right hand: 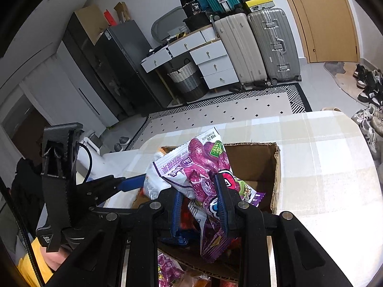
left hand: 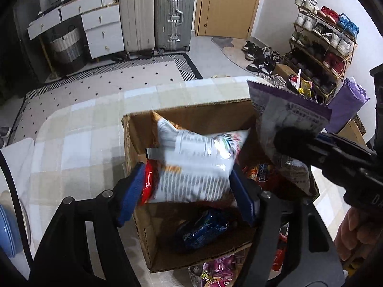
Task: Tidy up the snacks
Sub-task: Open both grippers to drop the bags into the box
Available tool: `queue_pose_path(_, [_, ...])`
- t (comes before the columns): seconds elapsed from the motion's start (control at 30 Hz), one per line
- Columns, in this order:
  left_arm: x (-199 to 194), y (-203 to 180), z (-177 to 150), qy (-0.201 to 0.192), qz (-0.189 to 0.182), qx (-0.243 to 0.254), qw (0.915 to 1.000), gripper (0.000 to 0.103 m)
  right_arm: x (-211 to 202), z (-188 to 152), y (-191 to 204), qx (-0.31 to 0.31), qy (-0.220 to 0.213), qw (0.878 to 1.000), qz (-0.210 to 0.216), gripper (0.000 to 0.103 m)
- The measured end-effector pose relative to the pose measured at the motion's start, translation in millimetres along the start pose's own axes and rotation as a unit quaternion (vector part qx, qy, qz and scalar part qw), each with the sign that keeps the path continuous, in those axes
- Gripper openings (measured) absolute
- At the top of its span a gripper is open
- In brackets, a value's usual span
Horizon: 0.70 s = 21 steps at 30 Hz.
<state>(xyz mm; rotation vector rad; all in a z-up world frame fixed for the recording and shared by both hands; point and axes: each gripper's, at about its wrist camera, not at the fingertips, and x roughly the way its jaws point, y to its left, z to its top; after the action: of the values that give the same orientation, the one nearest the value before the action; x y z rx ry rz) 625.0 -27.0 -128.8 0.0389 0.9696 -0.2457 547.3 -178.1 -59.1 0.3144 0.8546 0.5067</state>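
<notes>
An open cardboard box (left hand: pixel 191 117) (right hand: pixel 275 167) stands on the checked tablecloth (left hand: pixel 83 131). My left gripper (left hand: pixel 188 191) hangs over it, open. A puffy white snack bag with a red edge (left hand: pixel 191 167) sits loose and blurred between its blue pads (left hand: pixel 134 191). My right gripper (right hand: pixel 199 205) (left hand: pixel 284 138) is shut on a purple-and-white snack bag (right hand: pixel 198 167) (left hand: pixel 287 117), held tilted above the box's right side. A blue packet (left hand: pixel 203 229) and red packets lie inside the box.
More snack packets (left hand: pixel 215 272) lie in front of the box's near wall. A blue bowl (left hand: pixel 7 229) is at the table's left edge. On the floor beyond are a patterned rug (left hand: pixel 107 81), suitcases (left hand: pixel 155 16), drawers (left hand: pixel 100 31) and a shoe rack (left hand: pixel 323 45). A hand (left hand: pixel 354 234) grips the right tool.
</notes>
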Motion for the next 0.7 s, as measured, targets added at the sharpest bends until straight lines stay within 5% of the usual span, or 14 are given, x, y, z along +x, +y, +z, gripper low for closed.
queue_pose_path(0.23, [-4.9,-7.5,-1.3,-0.014,0.014,0.01,0.9998,0.078,2.0,-1.8,0.6,0.005,0.002,1.0,-0.007,0.027])
queue_pose_path(0.37, [-16.3,-7.8,-5.2,-0.021,0.018,0.013,0.9995,0.078,1.8,-3.1,2.1,-0.002,-0.001,1.0,-0.021,0.035])
queue_pose_path(0.7, [-40.9,-13.6,-28.8,-0.025,0.027,0.016,0.9992,0.078,-12.4,-10.4,10.7,-0.02,-0.009,0.999,-0.031,0.036])
